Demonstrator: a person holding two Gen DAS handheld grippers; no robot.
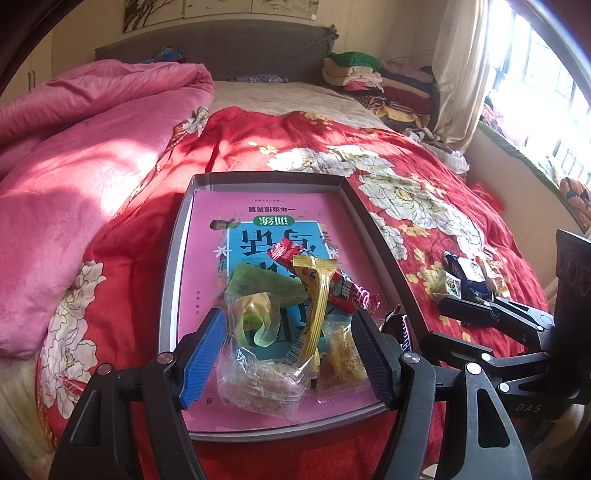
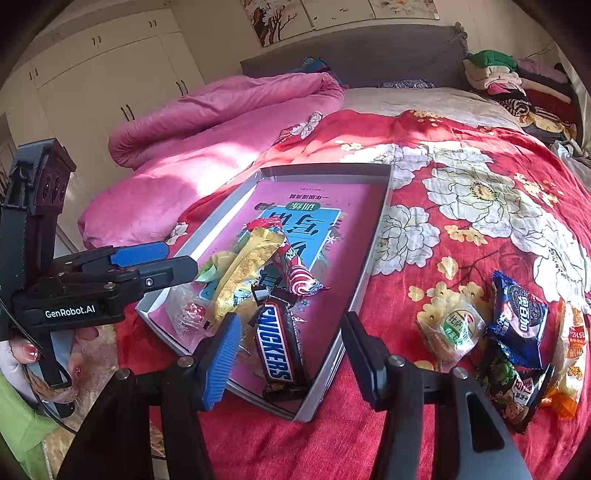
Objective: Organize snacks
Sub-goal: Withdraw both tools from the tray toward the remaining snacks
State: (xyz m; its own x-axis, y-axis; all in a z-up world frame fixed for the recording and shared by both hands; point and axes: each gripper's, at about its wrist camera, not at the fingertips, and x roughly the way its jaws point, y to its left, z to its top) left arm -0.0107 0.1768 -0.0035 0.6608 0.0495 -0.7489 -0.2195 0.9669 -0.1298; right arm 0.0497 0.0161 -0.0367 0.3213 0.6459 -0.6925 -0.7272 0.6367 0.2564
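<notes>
I face a bed (image 1: 258,147) covered by a red floral quilt (image 1: 369,177), with a rumpled pink duvet (image 1: 92,147) to my left. Behind it are a grey headboard (image 1: 236,44), folded clothes (image 1: 369,77), wall paintings (image 2: 332,14) and cream wardrobes (image 2: 110,66). Sunlight enters a curtained window (image 1: 535,74) on my right.

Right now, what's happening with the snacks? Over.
Both hand-held grippers open: left, right. Snickers in tray. Four packets wait on bedspread.
</notes>
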